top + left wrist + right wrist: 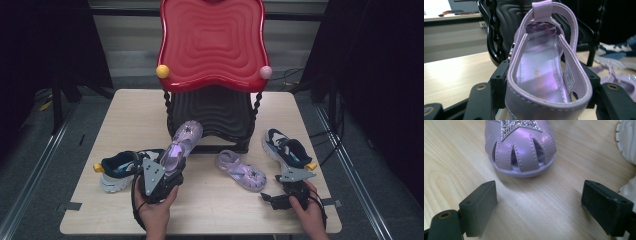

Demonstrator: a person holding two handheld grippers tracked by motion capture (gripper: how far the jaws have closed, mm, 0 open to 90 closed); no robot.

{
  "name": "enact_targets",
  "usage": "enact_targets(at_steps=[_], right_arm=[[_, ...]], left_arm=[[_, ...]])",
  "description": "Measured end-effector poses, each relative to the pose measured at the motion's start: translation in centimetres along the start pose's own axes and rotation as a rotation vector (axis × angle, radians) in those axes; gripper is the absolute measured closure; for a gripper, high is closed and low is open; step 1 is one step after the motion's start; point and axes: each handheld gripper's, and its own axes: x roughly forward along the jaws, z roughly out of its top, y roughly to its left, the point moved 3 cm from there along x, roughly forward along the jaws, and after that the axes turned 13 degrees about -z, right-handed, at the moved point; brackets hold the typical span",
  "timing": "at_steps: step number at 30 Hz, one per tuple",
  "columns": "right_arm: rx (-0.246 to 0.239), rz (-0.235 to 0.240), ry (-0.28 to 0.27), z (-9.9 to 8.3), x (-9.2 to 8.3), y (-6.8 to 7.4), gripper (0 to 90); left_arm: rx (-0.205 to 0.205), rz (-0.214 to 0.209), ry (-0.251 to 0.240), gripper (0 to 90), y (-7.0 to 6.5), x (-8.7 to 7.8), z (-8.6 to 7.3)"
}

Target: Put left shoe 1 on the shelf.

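Observation:
My left gripper (169, 164) is shut on the heel end of a shiny purple sandal (183, 141), held off the table with its toe pointing at the black lower shelf (215, 112) of the rack. In the left gripper view the sandal's heel (546, 82) sits squeezed between both pads (499, 80). A matching purple sandal (241, 170) with a glitter star lies on the table. My right gripper (274, 196) rests near its toe, jaws wide apart. In the right gripper view the toe (521, 147) lies just ahead of the open gripper (539, 202), nothing between the pads.
A two-tier rack with a red wavy top tray (212, 40) stands at the table's back centre on twisted black posts (167, 107). One navy-and-white sneaker (120, 169) lies at the left, another (285, 147) at the right, close beside my right gripper.

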Motion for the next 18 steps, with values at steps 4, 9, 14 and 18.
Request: enact_targets(at_steps=[4, 9, 14, 18], right_arm=[[0.000, 0.000, 0.000, 0.0, 0.0, 0.0, 12.6], [0.000, 0.000, 0.000, 0.0, 0.0, 0.0, 12.6], [0.000, 0.000, 0.000, 0.0, 0.0, 0.0, 12.5], [0.000, 0.000, 0.000, 0.0, 0.0, 0.0, 12.6]], left_arm=[[-0.002, 0.020, -0.024, 40.3, -0.2, 1.0, 0.4], [-0.017, 0.031, -0.035, 40.2, -0.2, 2.1, 0.7], [-0.033, 0.052, -0.054, 40.2, -0.1, 3.0, 1.0], [-0.041, 0.066, -0.077, 40.3, -0.2, 4.0, 1.6]])
